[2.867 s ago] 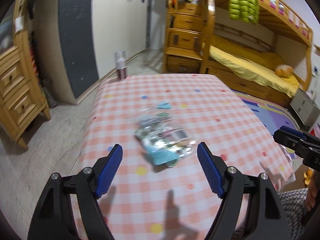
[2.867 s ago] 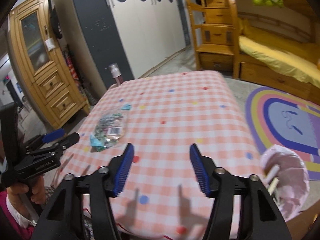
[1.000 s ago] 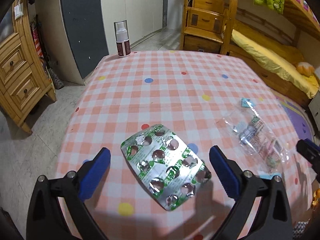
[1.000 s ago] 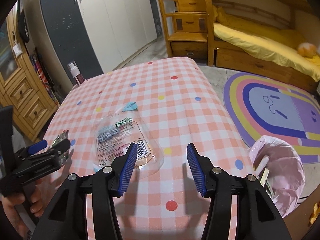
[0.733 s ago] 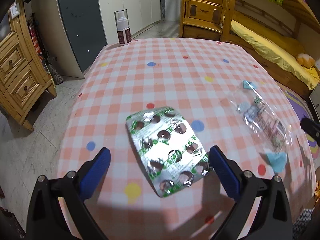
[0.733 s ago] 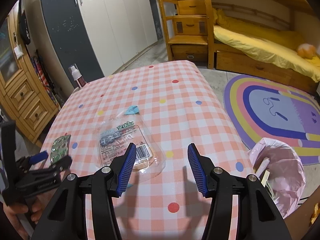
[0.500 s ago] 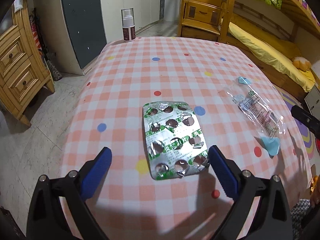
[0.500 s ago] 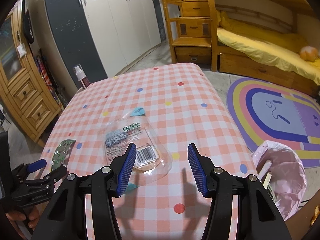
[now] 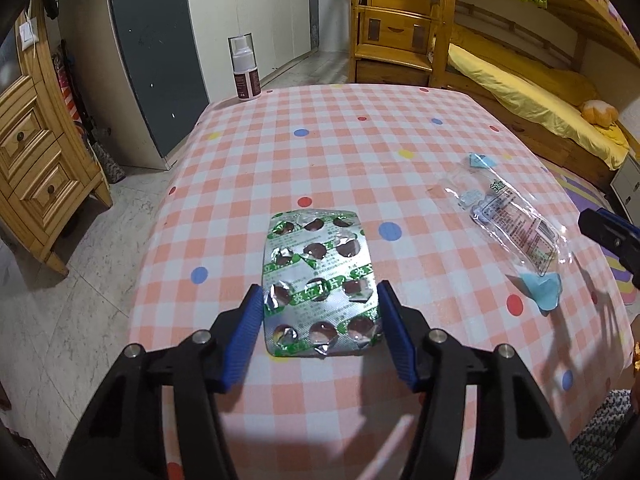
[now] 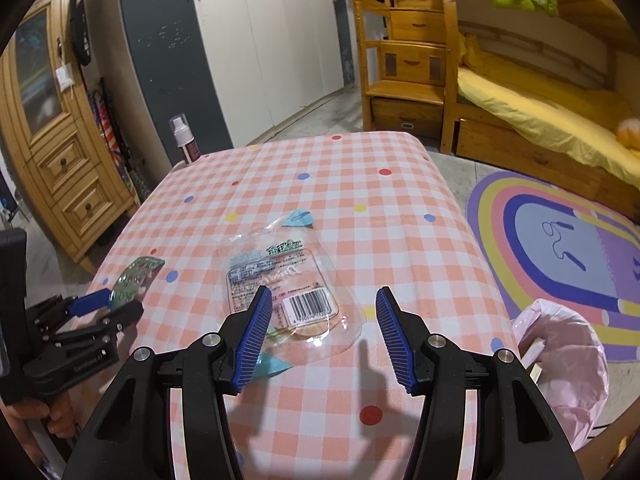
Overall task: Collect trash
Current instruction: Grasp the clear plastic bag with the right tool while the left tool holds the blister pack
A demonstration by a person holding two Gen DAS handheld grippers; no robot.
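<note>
Blister pack (image 9: 318, 280) lies flat on the tabletop (image 9: 340, 152) near its near-left edge, its near end between the fingers (image 9: 244, 332) of the left gripper (image 9: 320, 336). Clear wrapper (image 10: 286, 280) lies to its right toward the tabletop's middle, just ahead of the right gripper (image 10: 320, 332); spray bottle (image 9: 245, 70) stands at the far-left corner. Trash bag (image 10: 560, 360) sits off the tabletop's right edge, rug (image 10: 560, 240) on the floor behind it, bed (image 10: 540, 112) farther back.

A checked pink tabletop (image 9: 340, 152) carries a spent blister pack (image 9: 318, 280); a clear wrapper (image 9: 508, 216); a spray bottle (image 9: 245, 68) at its far corner.
</note>
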